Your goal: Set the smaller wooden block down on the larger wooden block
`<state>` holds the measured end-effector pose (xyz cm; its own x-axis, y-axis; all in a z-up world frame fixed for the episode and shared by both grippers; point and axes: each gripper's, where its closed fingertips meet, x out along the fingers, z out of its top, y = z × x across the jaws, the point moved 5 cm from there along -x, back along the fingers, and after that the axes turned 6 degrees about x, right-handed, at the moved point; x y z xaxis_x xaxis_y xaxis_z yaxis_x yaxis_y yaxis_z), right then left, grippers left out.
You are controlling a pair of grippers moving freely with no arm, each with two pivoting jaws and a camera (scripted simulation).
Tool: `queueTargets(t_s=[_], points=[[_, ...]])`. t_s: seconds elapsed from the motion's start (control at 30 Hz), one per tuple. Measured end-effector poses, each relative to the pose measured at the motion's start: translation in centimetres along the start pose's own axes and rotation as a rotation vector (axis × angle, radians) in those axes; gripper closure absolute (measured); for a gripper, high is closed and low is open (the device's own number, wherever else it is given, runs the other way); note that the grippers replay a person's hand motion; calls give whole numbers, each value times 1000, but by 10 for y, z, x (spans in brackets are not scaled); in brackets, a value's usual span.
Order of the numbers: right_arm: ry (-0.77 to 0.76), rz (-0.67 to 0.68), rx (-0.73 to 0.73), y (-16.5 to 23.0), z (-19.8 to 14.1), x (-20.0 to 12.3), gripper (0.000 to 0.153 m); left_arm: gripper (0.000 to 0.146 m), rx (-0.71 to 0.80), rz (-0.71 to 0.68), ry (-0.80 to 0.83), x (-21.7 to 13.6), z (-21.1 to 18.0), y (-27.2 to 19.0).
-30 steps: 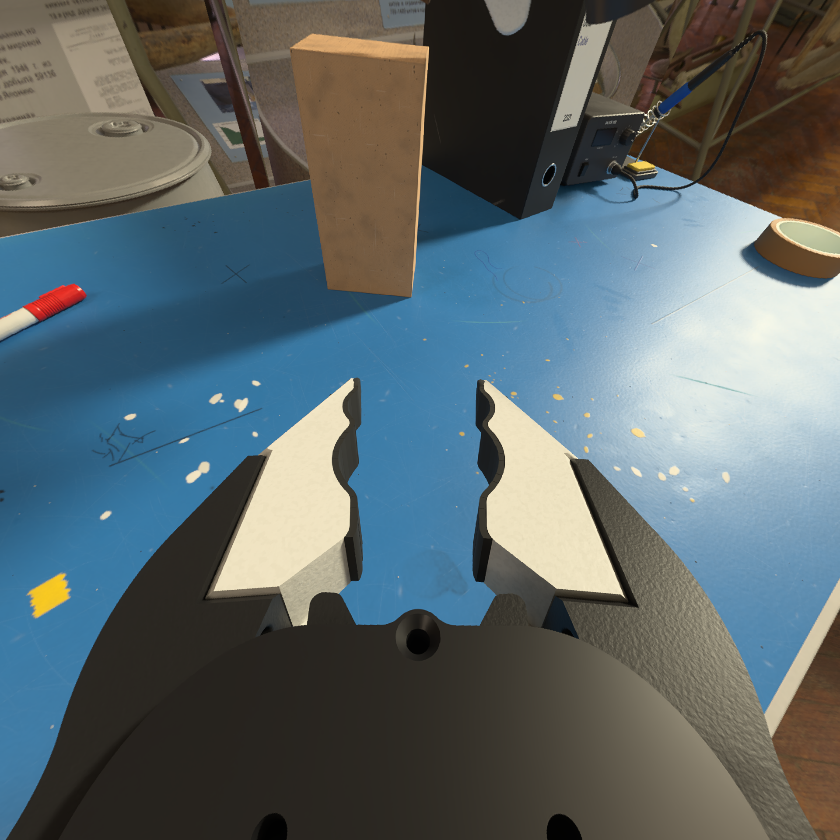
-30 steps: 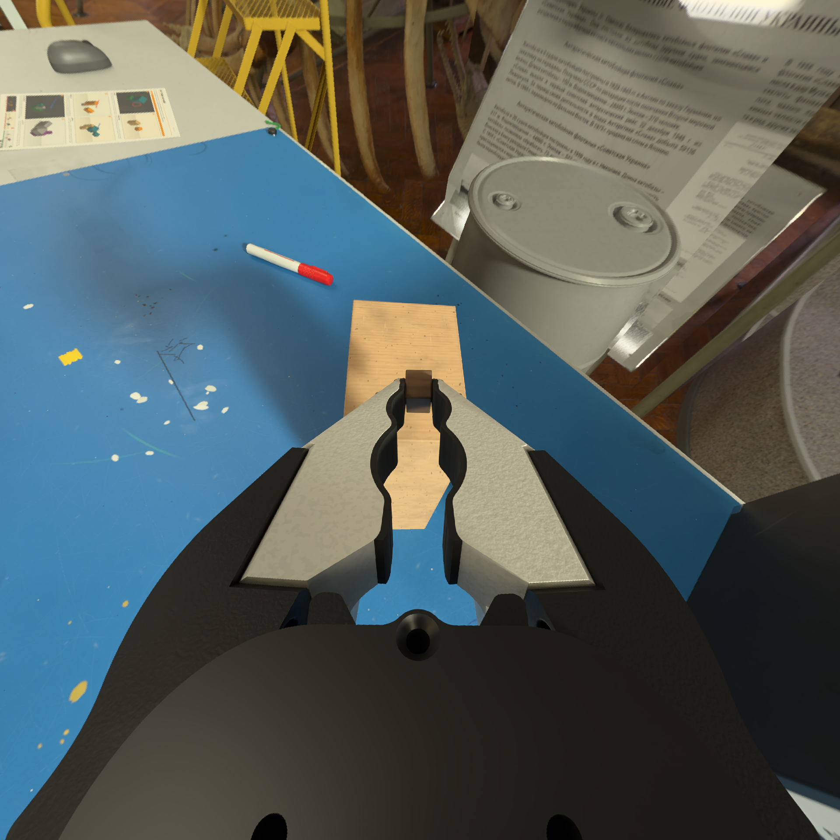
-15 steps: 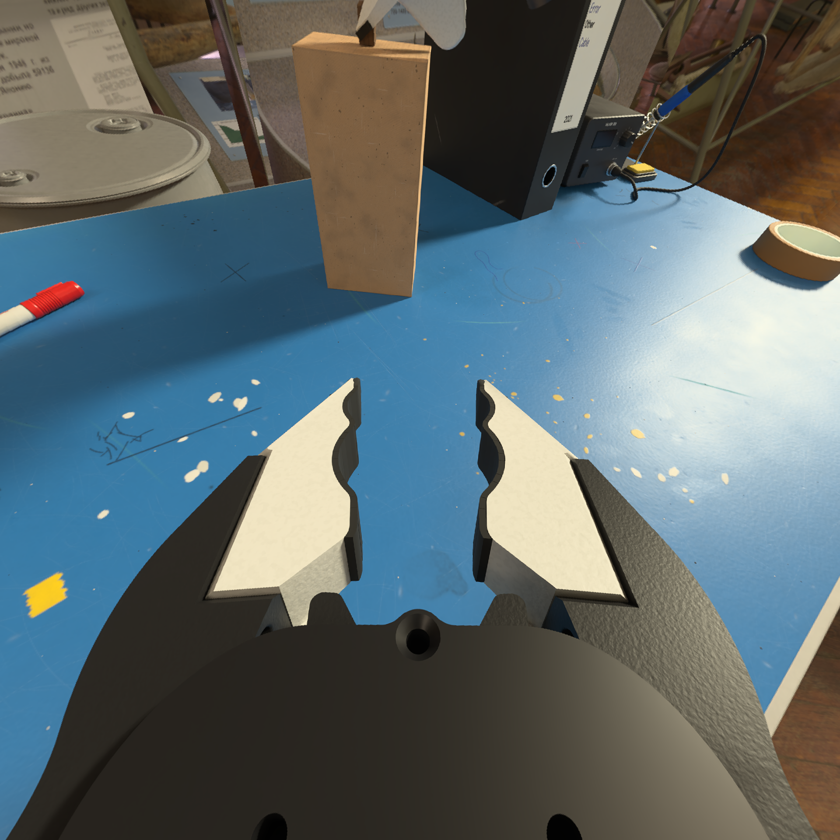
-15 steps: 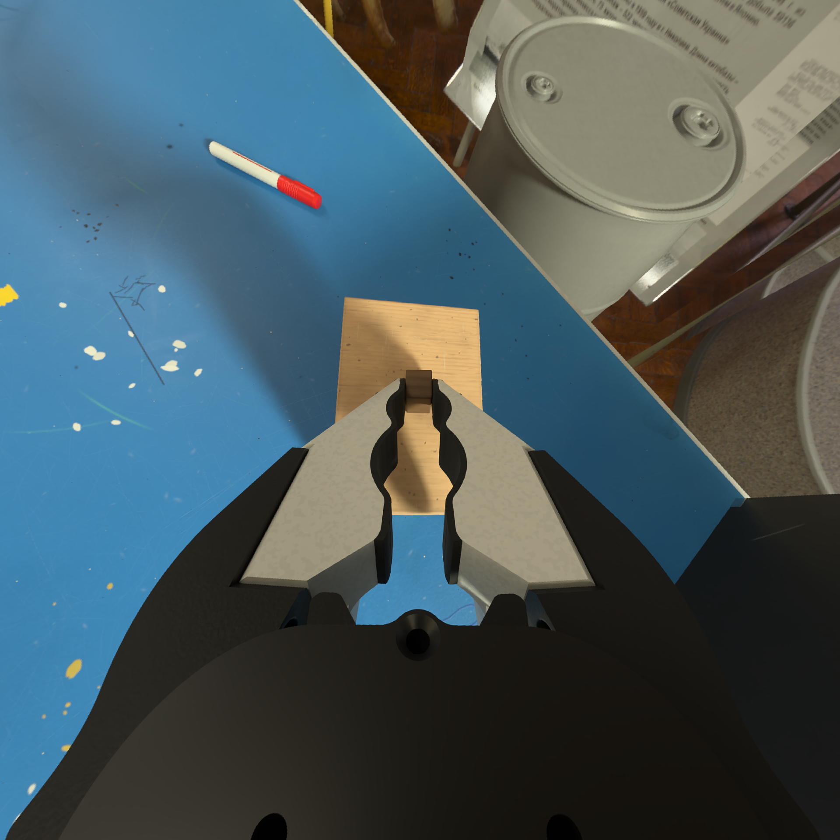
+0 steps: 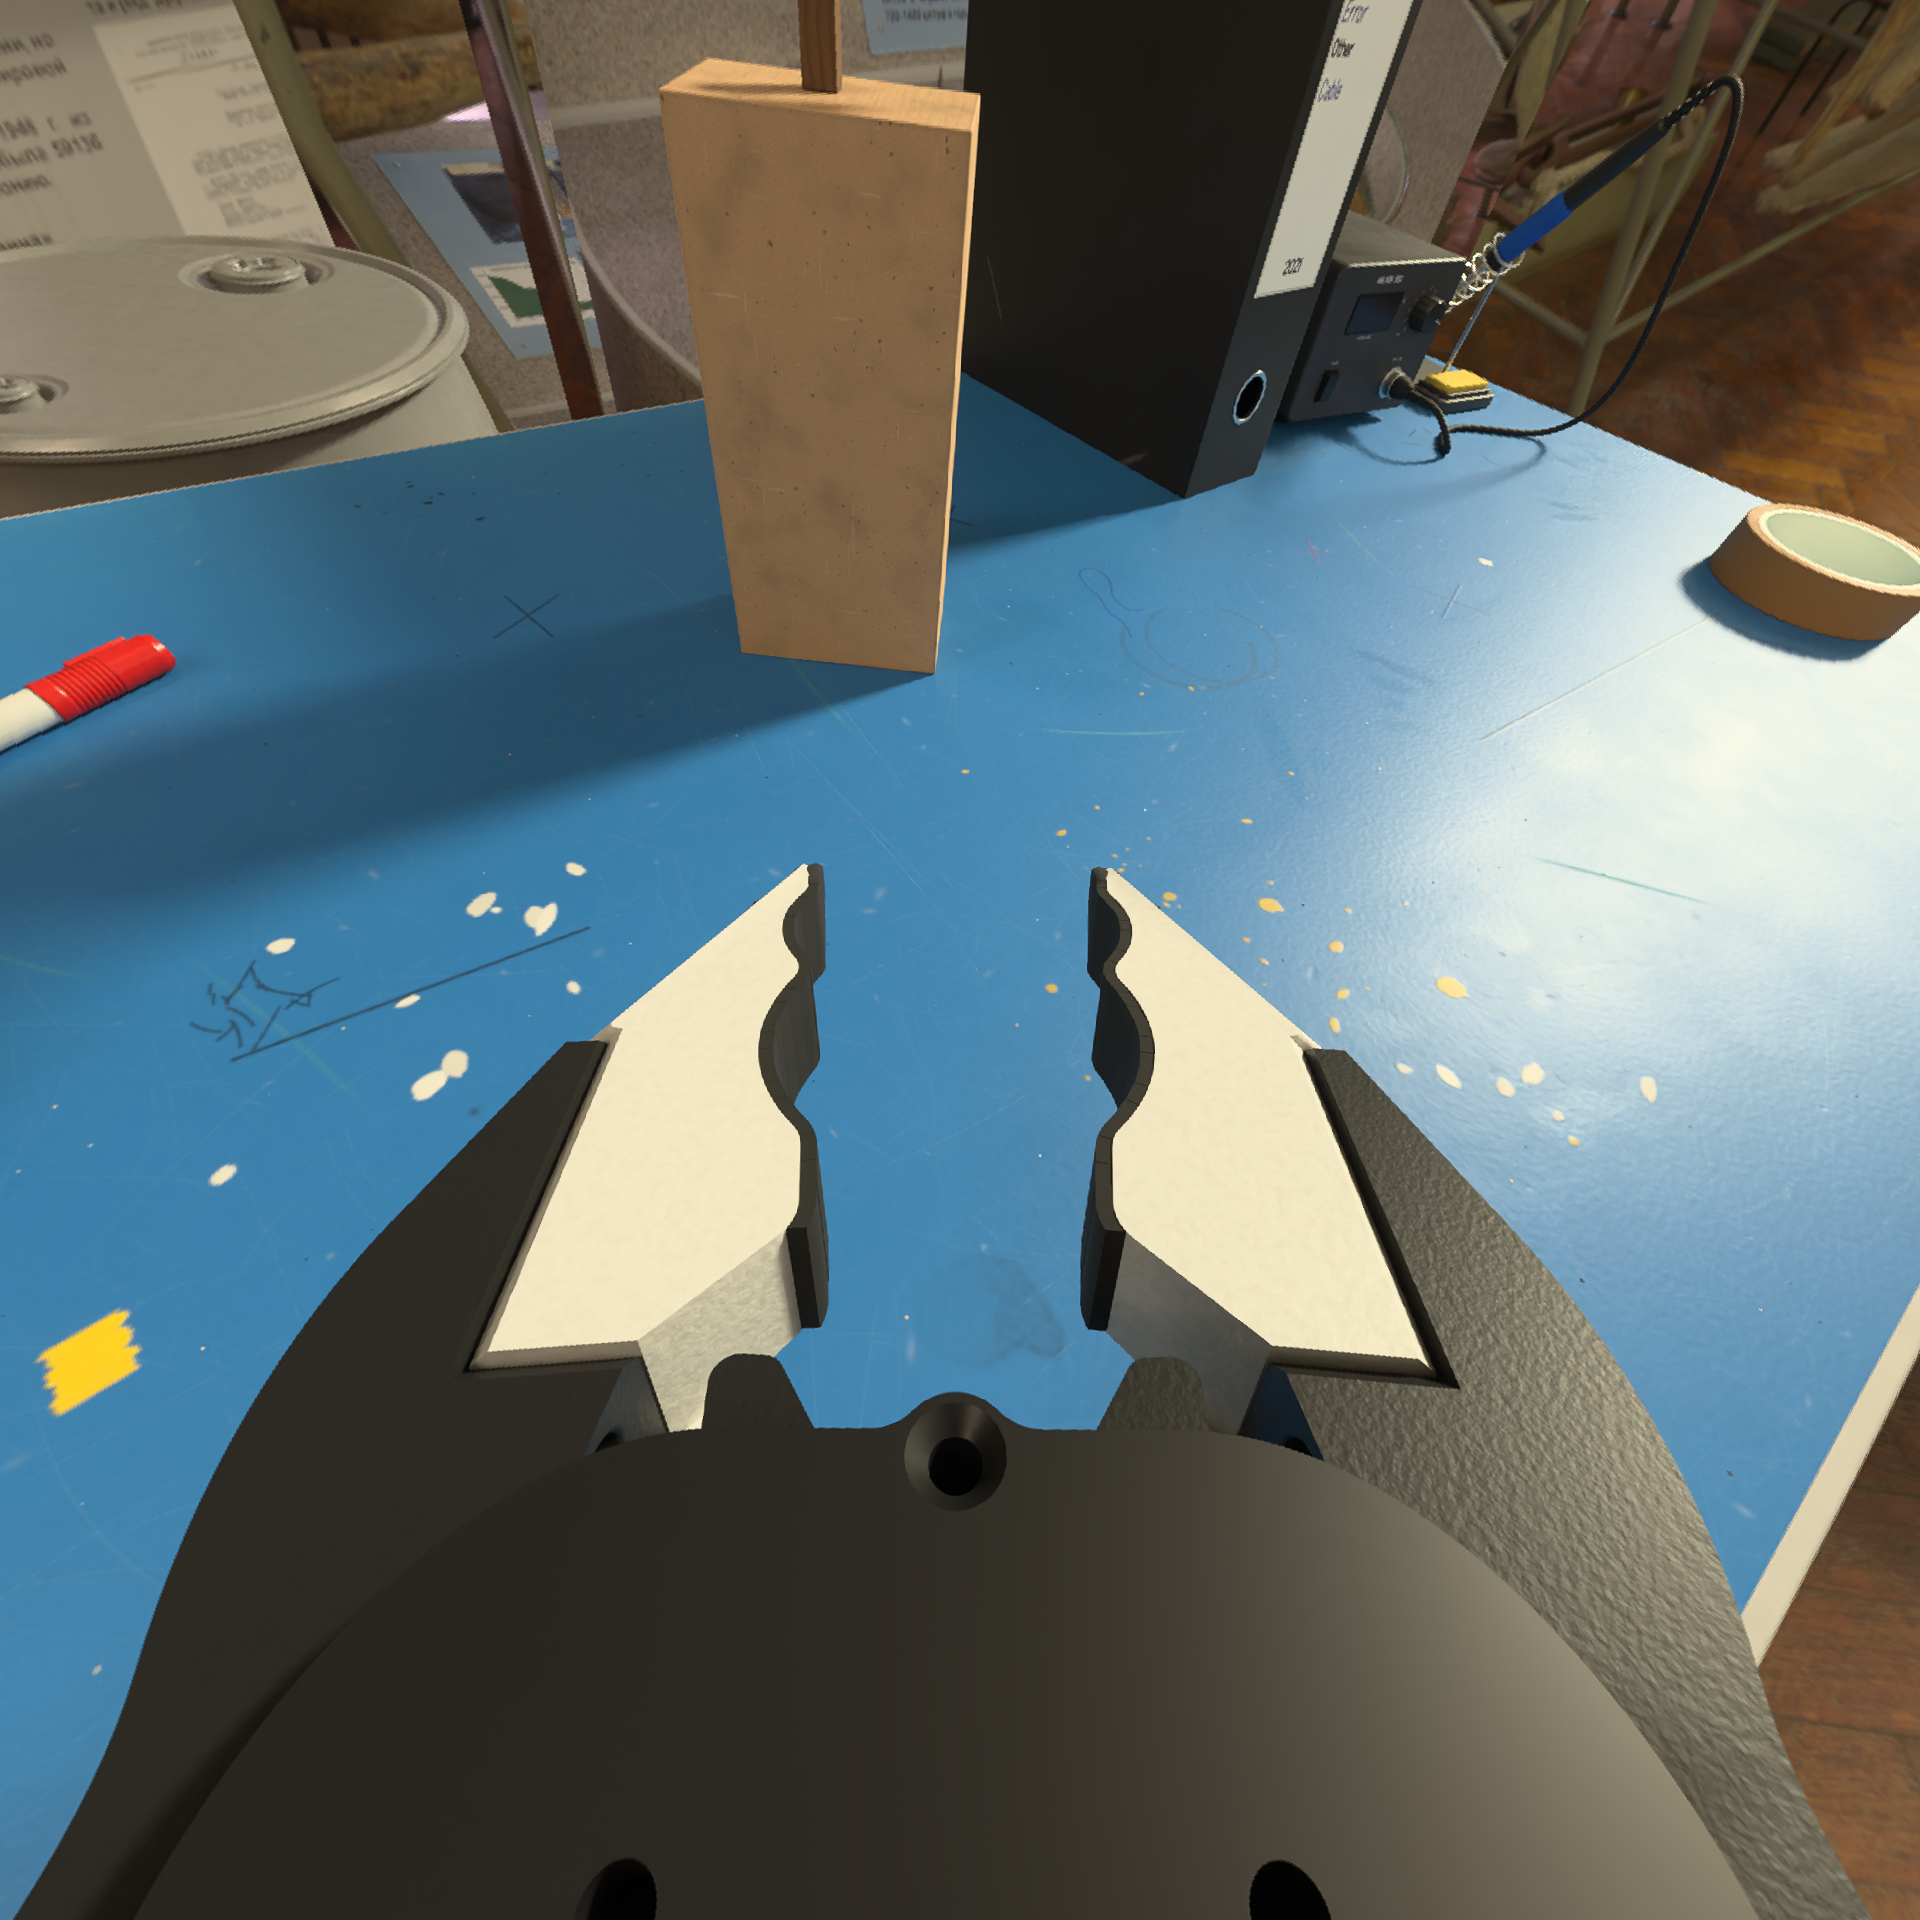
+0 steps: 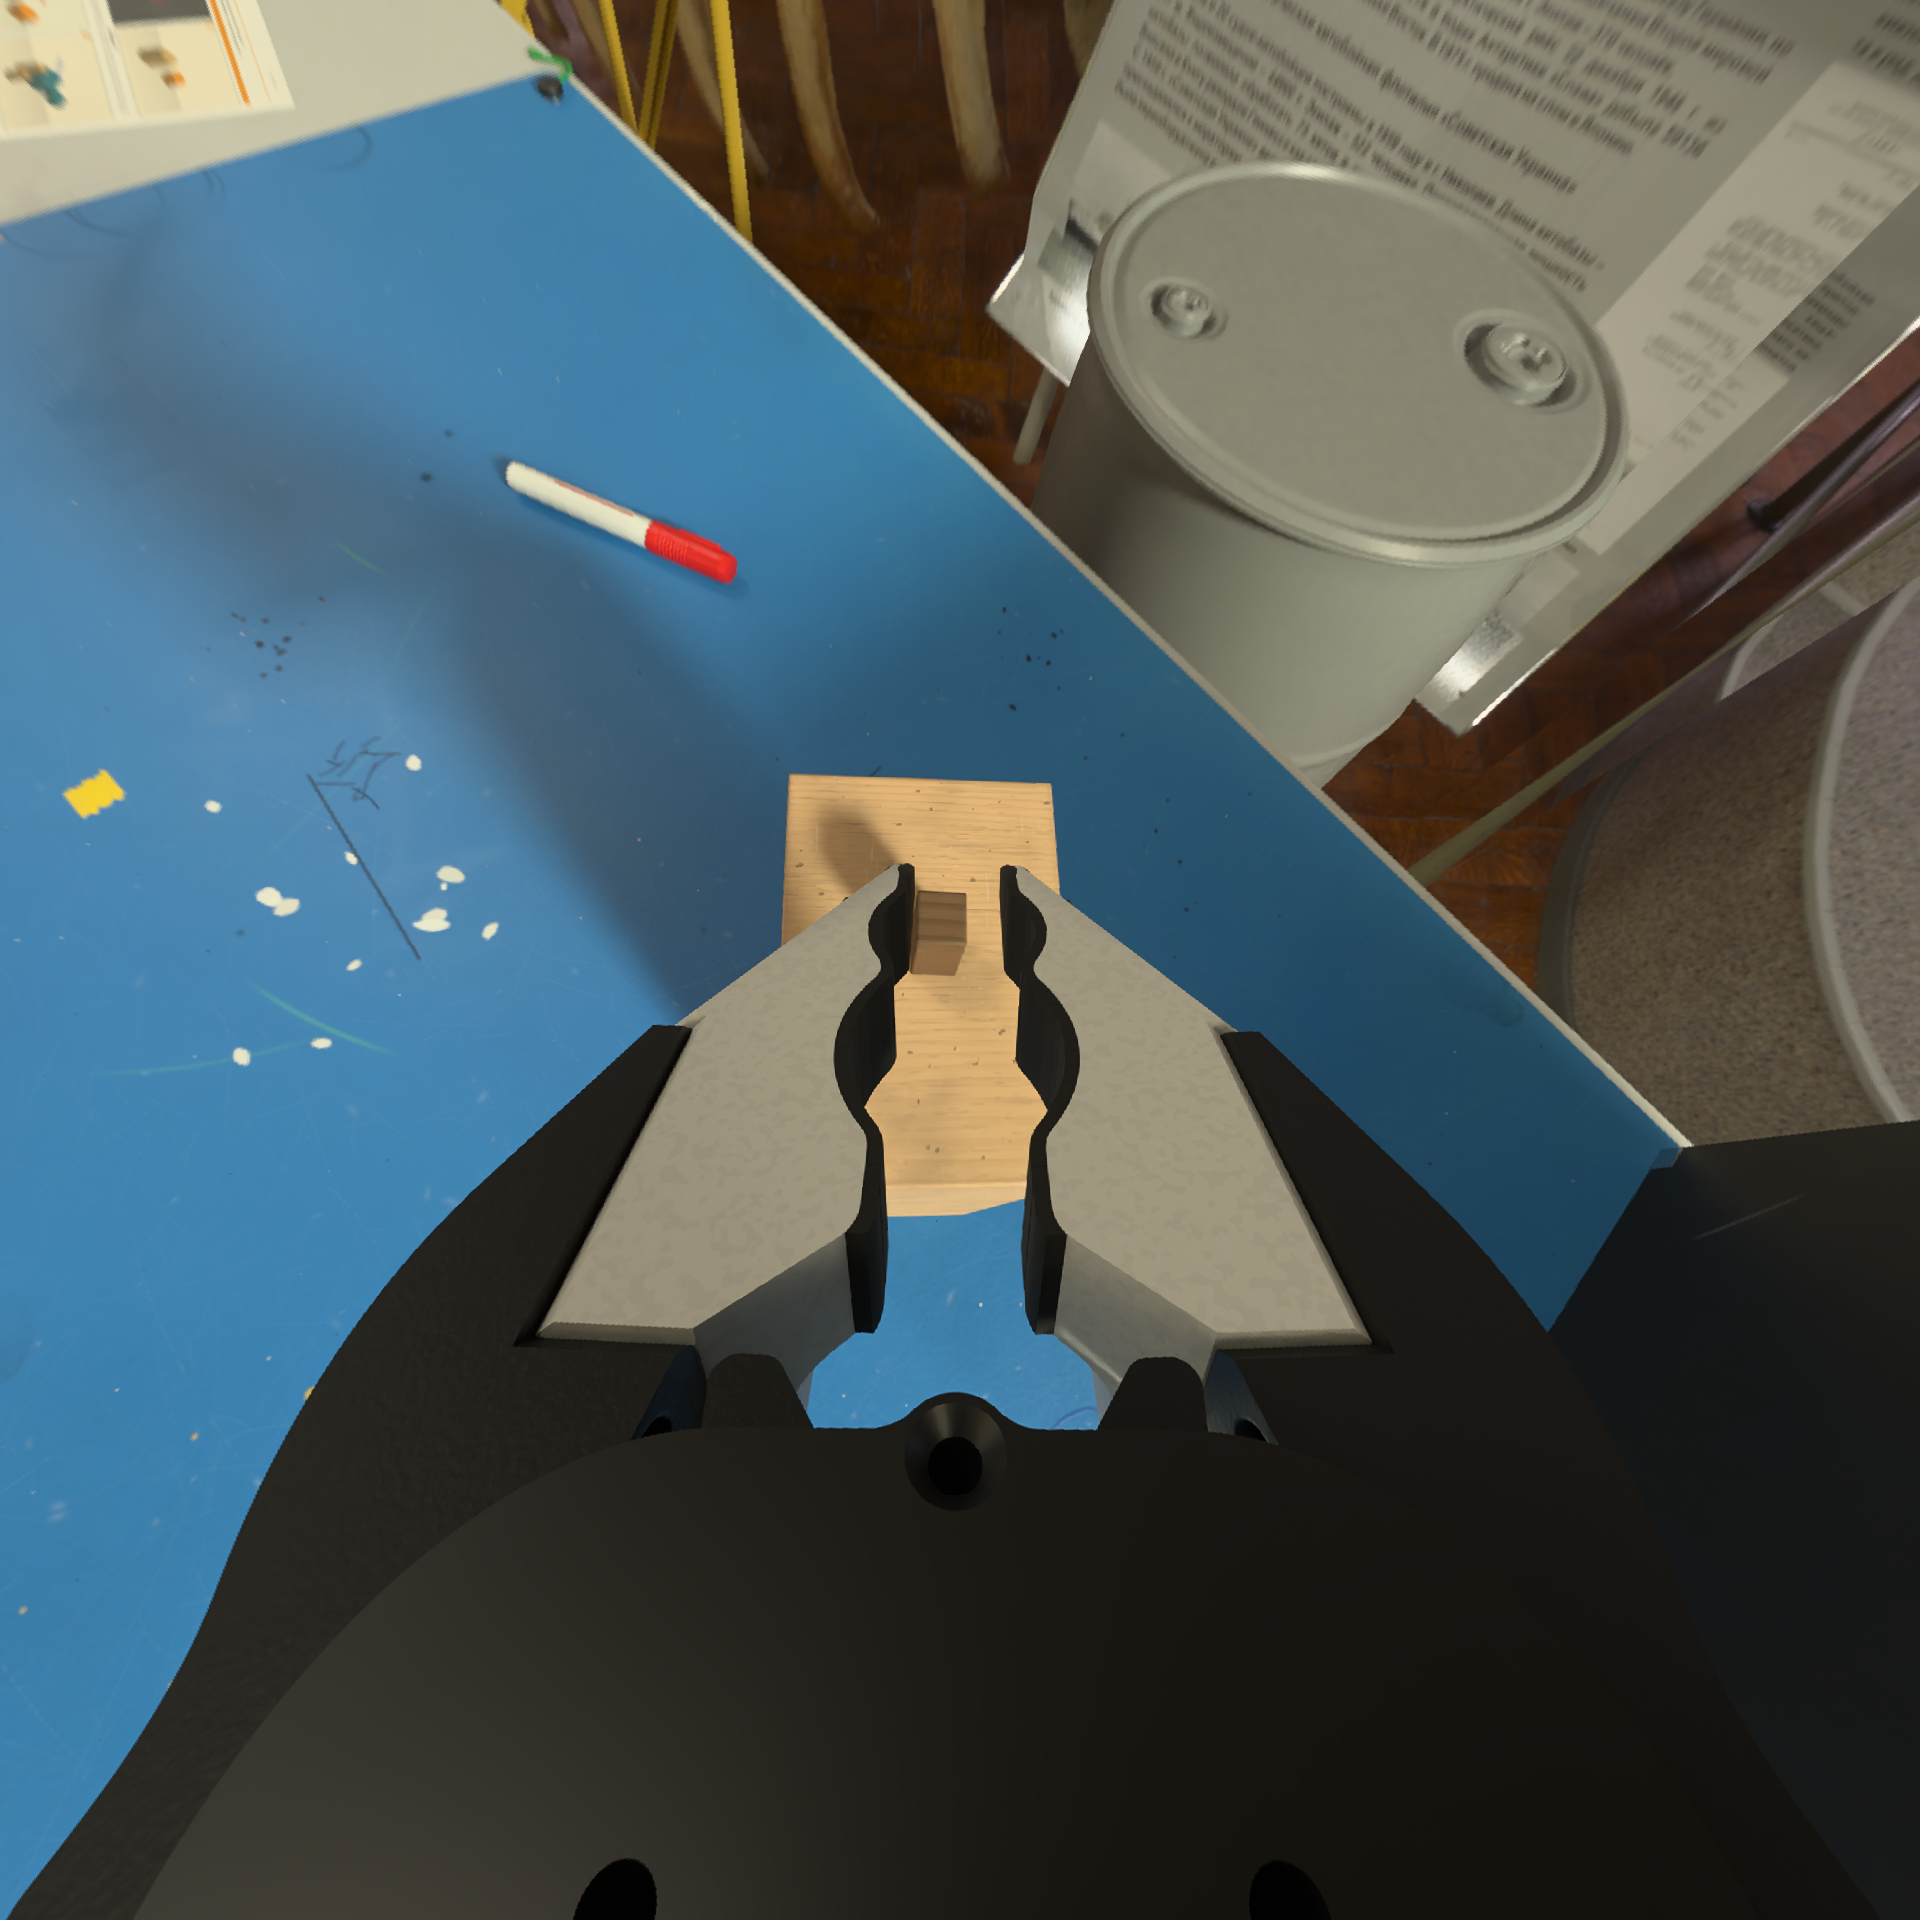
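The larger wooden block [image 5: 836,364] stands upright at the far side of the blue table [image 5: 1351,831]. The smaller wooden block [image 5: 820,42] stands as a thin stick on its top face and runs out of the top of the left wrist view. In the right wrist view I look down on the larger block's top [image 6: 935,1091]. The smaller block [image 6: 938,930] sits there between the tips of my right gripper [image 6: 953,883]. The jaws are parted, with a gap showing on the block's right side. My left gripper [image 5: 953,883] is open and empty, low over the table in front of the larger block.
A red-capped marker [image 5: 88,681] lies left of the block and also shows in the right wrist view [image 6: 623,520]. A black binder [image 5: 1143,239] and a soldering station [image 5: 1371,332] stand behind it. A tape roll [image 5: 1818,571] lies at the right. A grey drum [image 6: 1340,416] stands off the table edge.
My right gripper brought the smaller block down onto the larger block's top, and its jaws have parted from it. My left gripper has not moved.
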<state>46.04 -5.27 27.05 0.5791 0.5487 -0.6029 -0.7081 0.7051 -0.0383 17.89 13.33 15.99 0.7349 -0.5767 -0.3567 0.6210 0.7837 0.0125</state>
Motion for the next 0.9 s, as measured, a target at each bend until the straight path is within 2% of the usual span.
queueTargets(t_s=[0.23, 0.43, 0.67, 0.8, 0.9], points=[[-137, 41, -23, 14, -5, -47, 137, 95, 7, 7, 0, -1, 0, 0], [-259, 84, -33, 43, -56, -69, 137, 95, 11, 4, 8, 0, -1, -1], [-327, 163, 73, 68, -147, -32, 136, 95, 13, 9, 18, 2, -3, -1], [-279, 105, 10, 74, -171, -7, 136, 95, 22, 13, 24, 3, -4, -2], [-262, 117, 41, 77, -178, 3, 135, 95, 25, 18, 32, 3, -5, -1]])
